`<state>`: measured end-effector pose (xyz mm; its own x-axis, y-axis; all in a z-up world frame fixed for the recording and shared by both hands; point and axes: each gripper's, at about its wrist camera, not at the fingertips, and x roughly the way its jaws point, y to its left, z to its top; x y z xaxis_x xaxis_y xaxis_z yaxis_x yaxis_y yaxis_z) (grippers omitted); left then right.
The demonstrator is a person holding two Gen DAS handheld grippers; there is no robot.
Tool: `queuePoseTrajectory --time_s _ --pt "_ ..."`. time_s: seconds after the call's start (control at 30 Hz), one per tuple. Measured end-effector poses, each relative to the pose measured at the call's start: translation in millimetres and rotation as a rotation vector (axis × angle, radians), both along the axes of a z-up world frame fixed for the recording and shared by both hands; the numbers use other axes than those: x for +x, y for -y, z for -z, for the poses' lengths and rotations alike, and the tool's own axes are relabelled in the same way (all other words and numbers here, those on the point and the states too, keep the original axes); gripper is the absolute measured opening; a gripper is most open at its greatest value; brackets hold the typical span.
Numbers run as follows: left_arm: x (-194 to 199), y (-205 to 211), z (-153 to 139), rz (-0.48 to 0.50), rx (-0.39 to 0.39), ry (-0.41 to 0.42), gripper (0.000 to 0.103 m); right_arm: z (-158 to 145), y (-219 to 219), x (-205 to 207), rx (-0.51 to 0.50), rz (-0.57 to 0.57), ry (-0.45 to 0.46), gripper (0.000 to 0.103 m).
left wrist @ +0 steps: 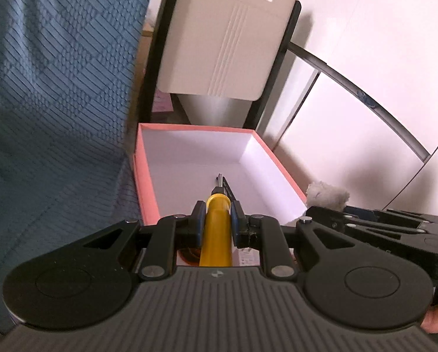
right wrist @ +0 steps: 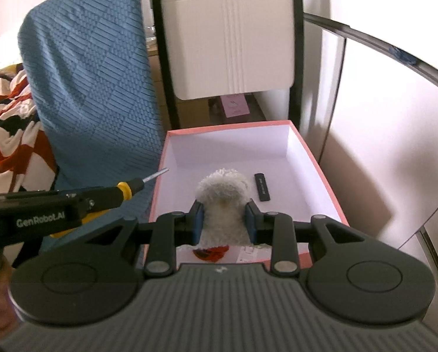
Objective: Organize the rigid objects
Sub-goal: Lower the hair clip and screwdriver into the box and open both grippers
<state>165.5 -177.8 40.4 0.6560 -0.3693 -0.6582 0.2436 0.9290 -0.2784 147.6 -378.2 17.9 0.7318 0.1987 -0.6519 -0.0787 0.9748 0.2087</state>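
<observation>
My left gripper (left wrist: 217,223) is shut on a yellow-and-black screwdriver (left wrist: 217,234) whose metal tip points over the open pink box (left wrist: 144,182). From the right wrist the same screwdriver (right wrist: 125,190) juts in at the left, just outside the box's left wall. My right gripper (right wrist: 224,220) is shut on a white fluffy toy (right wrist: 223,193), held above the pink box (right wrist: 321,170). A small black stick-shaped object (right wrist: 262,187) lies on the box's white floor. The fluffy toy (left wrist: 327,195) also shows at the right of the left wrist view.
A chair draped in blue quilted fabric (right wrist: 89,88) stands left of the box, and a beige chair back (right wrist: 233,35) behind it. A patterned blanket (right wrist: 7,123) lies far left. The white table's curved metal edge (right wrist: 395,55) runs at the right.
</observation>
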Motion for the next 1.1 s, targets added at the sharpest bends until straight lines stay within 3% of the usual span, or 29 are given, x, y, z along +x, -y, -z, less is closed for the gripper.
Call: queuePoseTrajectory --time_s 0.8,1.1 --pt "107.6 40.1 82.9 -0.015 0.003 -0.218 0.021 76.8 45.3 79.9 0.037 0.017 -0.164 0.033" --pt "127.1 48.1 108.8 0.0 0.03 -0.294 0.022 114.4 47.9 100.7 0.041 0.0 -0.239 0.033"
